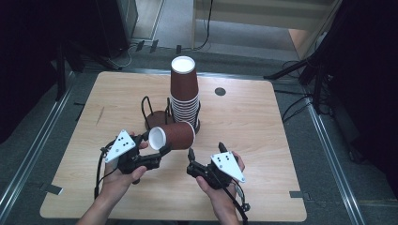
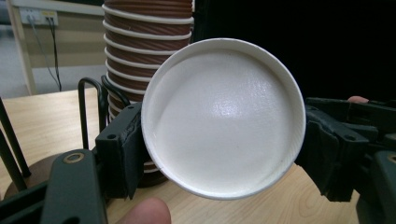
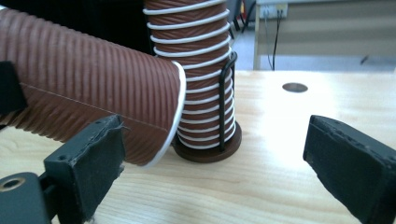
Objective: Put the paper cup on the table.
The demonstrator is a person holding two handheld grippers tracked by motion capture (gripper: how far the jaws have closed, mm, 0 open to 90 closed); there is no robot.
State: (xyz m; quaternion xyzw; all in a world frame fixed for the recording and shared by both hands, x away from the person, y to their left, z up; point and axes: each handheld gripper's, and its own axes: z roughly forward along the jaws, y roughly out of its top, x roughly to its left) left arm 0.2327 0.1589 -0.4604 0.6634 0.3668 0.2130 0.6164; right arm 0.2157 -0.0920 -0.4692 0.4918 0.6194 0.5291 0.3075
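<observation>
My left tongs [image 1: 159,152] pinch the ribbed brown paper cup [image 1: 172,136] near its base, holding it sideways above the near middle of the pale wooden table [image 1: 263,140]; my right tongs [image 1: 205,151] gape empty. The cup is light, thin-walled and crushable, so squeeze gently. Beyond stands a tall stack of matching cups [image 1: 184,93] in a black wire holder [image 1: 155,108].

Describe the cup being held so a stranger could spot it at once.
On the wooden table, find the tall stack of brown ribbed cups in its black wire holder. Just in front of it, the left tool grips a single cup. Unlike the stacked ones, it lies sideways, white inside facing left.
</observation>
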